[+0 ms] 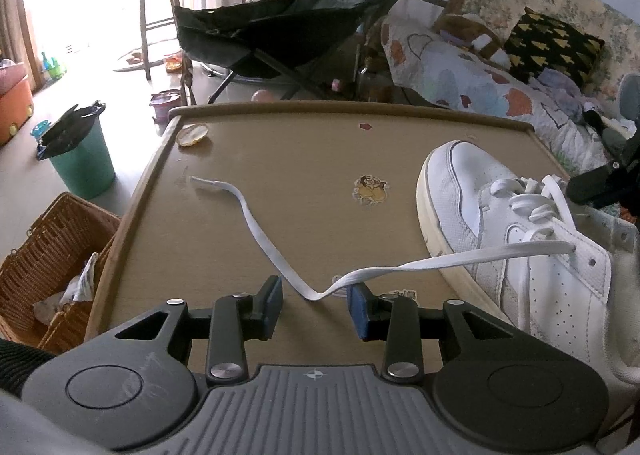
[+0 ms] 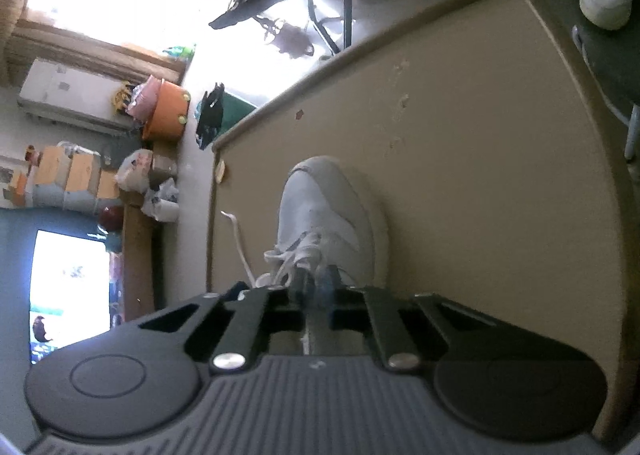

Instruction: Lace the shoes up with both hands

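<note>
My left gripper (image 1: pixel 314 305) stands half open, the flat white lace (image 1: pixel 256 227) draped loose between its blue pads, touching neither. My right gripper (image 2: pixel 314 289) is pinched nearly shut over the lacing of the white leather sneaker (image 1: pixel 520 231), which lies at three o'clock on the tan wooden table (image 1: pixel 280 159); whether it holds lace, I cannot tell. If I pull right now, the slack lace could slide out of my left.

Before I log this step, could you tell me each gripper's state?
Left gripper: open, lace lying loose between.
Right gripper: closed at the shoe's laces; hold unclear.
</note>
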Demonstrator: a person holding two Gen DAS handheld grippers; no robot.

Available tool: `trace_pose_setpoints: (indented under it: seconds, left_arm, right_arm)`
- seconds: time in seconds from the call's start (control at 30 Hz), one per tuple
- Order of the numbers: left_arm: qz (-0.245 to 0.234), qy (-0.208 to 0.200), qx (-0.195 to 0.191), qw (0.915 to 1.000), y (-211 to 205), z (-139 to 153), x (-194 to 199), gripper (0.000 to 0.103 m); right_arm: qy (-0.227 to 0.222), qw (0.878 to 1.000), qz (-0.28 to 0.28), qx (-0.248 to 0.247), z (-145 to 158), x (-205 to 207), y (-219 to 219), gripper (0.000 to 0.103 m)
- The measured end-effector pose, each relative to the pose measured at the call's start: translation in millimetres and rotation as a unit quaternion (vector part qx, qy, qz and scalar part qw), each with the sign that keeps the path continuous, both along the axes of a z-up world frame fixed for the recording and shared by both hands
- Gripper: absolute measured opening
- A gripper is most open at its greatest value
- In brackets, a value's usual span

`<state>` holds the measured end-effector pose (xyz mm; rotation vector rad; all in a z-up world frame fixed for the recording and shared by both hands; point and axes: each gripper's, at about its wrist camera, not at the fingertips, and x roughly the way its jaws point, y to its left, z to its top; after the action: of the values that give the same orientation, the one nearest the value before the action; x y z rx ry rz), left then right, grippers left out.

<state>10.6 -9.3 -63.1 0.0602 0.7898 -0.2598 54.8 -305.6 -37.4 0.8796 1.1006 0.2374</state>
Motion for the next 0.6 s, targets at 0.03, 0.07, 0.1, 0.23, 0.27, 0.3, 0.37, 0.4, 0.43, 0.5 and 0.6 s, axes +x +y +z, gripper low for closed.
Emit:
trace_pose_setpoints:
  seconds: [0.03, 0.07, 0.1, 0.23, 0.27, 0.3, 0.37, 0.4, 0.43, 0.5, 0.6]
  left_arm:
    - [0.000, 0.000, 0.000, 1.0000, 0.6, 0.3, 0.3, 0.039]
    - [0.000, 0.000, 0.000, 1.0000, 1.4, 0.5, 0.8, 0.039]
    - [-0.001, 0.000, 0.000, 1.0000, 1.5, 0.7, 0.8, 0.040]
    - [-0.001, 0.000, 0.000, 1.0000, 2.5, 1.1, 1.1, 0.040]
    - [-0.001, 0.001, 0.000, 1.0000, 2.4, 1.3, 1.2, 0.040]
    - [-0.001, 0.001, 0.000, 1.0000, 2.2, 1.6, 1.3, 0.040]
    - [-0.001, 0.001, -0.001, 1.0000, 2.1, 2.2, 1.7, 0.041]
    - [-0.001, 0.001, -0.001, 1.0000, 2.3, 2.7, 1.7, 0.041]
    - [0.000, 0.000, -0.003, 1.0000, 2.6, 3.3, 1.6, 0.041]
    - [0.001, -0.004, -0.008, 1.0000, 3.4, 5.2, 1.1, 0.041]
    - [0.000, -0.011, -0.025, 0.9996, 4.6, 9.9, -1.5, 0.041]
  right_arm:
    - [-0.006, 1.000, 0.002, -0.008, 2.6, -0.7, 1.0, 0.005]
    - [-0.012, 1.000, 0.005, -0.016, 5.4, -1.5, 2.0, 0.004]
    - [-0.021, 0.999, 0.009, -0.024, 9.5, -3.2, 2.8, 0.004]
    - [-0.092, 0.995, 0.037, -0.029, 29.9, -13.5, 6.2, 0.001]
    - [-0.097, 0.993, 0.053, -0.029, 33.6, -13.7, 9.6, 0.001]
    - [-0.100, 0.992, 0.070, -0.030, 37.1, -13.9, 13.1, 0.001]
    - [-0.095, 0.988, 0.115, -0.042, 40.8, -13.9, 22.9, 0.001]
    - [-0.094, 0.986, 0.135, -0.040, 41.4, -14.5, 27.4, 0.001]
    - [-0.090, 0.983, 0.152, -0.047, 42.7, -15.4, 31.7, 0.001]
    - [-0.087, 0.982, 0.154, -0.074, 46.9, -16.1, 34.3, 0.004]
    - [-0.115, 0.979, 0.106, -0.130, 60.2, -13.1, 28.1, 0.008]
